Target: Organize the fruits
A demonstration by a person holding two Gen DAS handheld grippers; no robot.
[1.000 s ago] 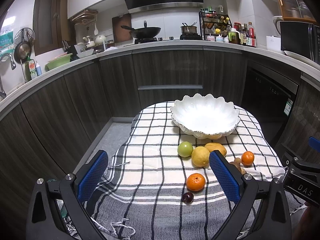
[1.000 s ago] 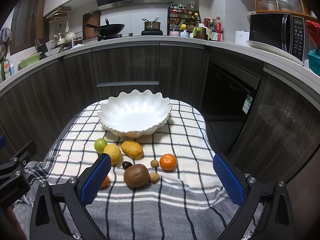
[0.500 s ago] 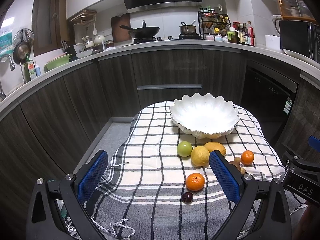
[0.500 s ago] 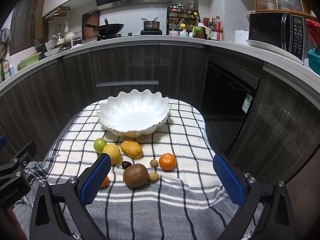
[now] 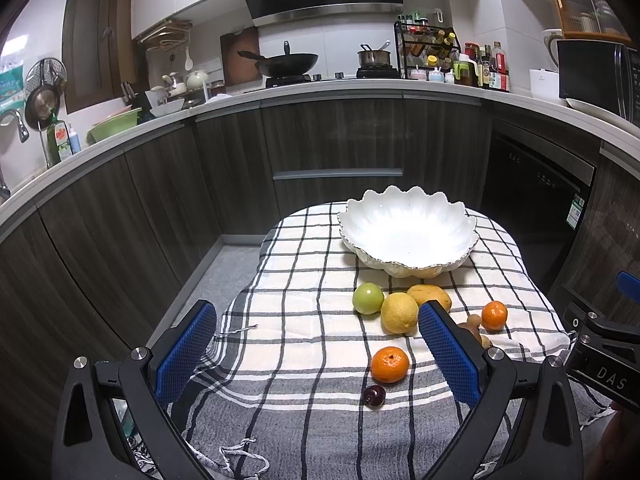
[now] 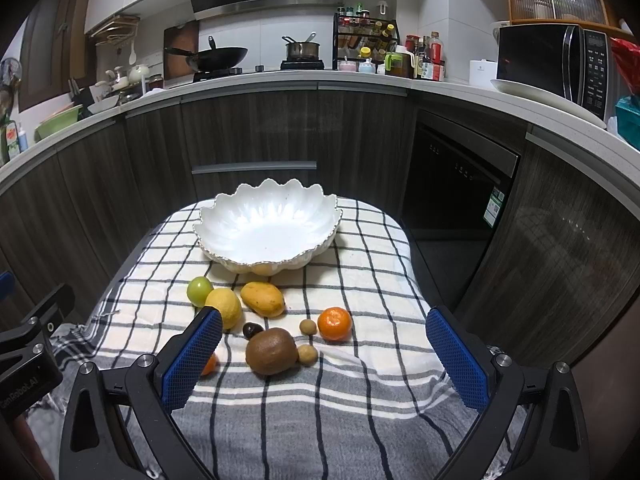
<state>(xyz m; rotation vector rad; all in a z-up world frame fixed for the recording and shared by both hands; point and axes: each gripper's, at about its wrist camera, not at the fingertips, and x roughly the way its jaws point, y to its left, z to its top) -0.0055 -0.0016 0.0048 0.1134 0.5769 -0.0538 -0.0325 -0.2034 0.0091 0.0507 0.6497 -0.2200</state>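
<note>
A white scalloped bowl (image 5: 408, 232) (image 6: 268, 224) stands empty at the far end of a checked cloth. In front of it lie a green fruit (image 6: 199, 290), a lemon (image 6: 224, 307), a mango (image 6: 263, 299), a kiwi (image 6: 272, 351), a mandarin (image 6: 334, 323), a second mandarin (image 5: 389, 364), a dark plum (image 5: 373, 395) and two small brown fruits (image 6: 307, 326). My left gripper (image 5: 316, 354) is open and empty, above the near left of the cloth. My right gripper (image 6: 324, 360) is open and empty, above the near edge, with the kiwi between its fingers in the view.
The cloth-covered table (image 6: 360, 420) stands in a kitchen with dark cabinets (image 6: 256, 136) behind and a dishwasher (image 6: 456, 176) at the right. The floor (image 5: 224, 272) drops off to the left. Each gripper shows at the edge of the other's view.
Both views have crept slightly nearer to the table. No fruit has moved and both grippers stay open.
</note>
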